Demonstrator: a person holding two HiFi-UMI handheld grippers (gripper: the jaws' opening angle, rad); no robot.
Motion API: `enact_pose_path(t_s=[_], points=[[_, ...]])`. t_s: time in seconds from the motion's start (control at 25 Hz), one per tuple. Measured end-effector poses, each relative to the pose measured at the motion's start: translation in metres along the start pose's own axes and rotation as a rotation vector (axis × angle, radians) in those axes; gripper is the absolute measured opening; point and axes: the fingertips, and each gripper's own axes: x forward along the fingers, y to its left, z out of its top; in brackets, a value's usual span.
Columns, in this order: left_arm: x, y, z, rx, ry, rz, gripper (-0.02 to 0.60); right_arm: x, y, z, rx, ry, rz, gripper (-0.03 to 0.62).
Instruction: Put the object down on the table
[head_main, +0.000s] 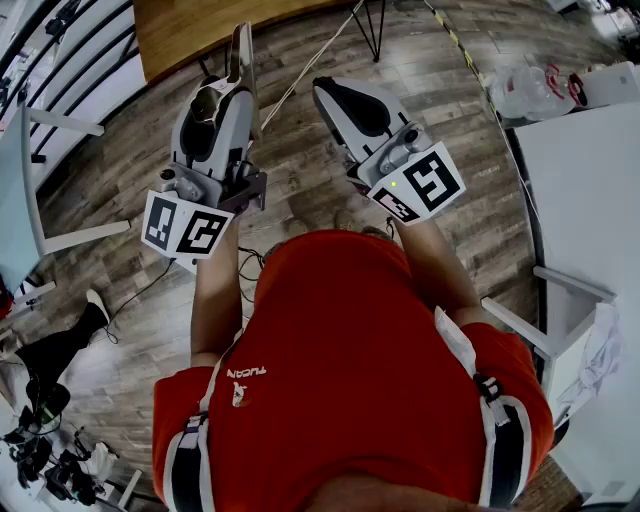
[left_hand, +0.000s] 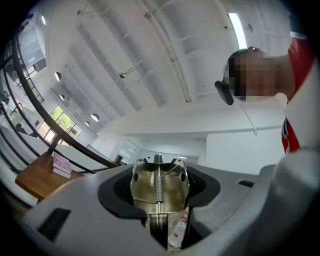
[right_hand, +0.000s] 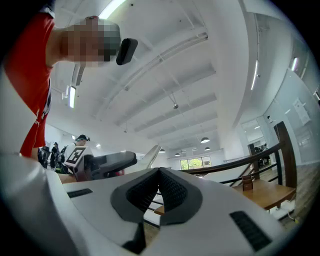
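My left gripper (head_main: 222, 100) points up and away from me, shut on a shiny metal tool (head_main: 240, 55) whose thin end sticks out past the jaws. In the left gripper view the tool (left_hand: 159, 180) is a brass-coloured piece with a spring down its middle, wedged between the jaws of the left gripper (left_hand: 159, 200). My right gripper (head_main: 345, 100) is raised beside it, a little to the right. Its ribbed black pads (right_hand: 172, 192) meet at the tip with nothing between them. The right gripper view also catches the left gripper (right_hand: 102, 162) and the tool's blade (right_hand: 150, 156).
A white table (head_main: 580, 180) stands at the right with a white chair (head_main: 560, 330) beside it, and plastic bags (head_main: 530, 90) lie beyond. A teal panel (head_main: 15, 190) is at the left. A wooden platform (head_main: 200, 30) and tripod legs (head_main: 375, 25) are ahead on the wood floor.
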Motion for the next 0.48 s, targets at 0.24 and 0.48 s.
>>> enact_pose_path(t_s=[0.24, 0.48], points=[[-0.009, 0.022, 0.006, -0.004, 0.000, 0.013, 0.213, 0.016, 0.006, -0.006, 0.024, -0.009, -0.003, 0.025], [-0.021, 0.054, 0.010, -0.014, 0.009, 0.022, 0.213, 0.034, 0.007, -0.023, 0.031, 0.013, -0.036, 0.025]])
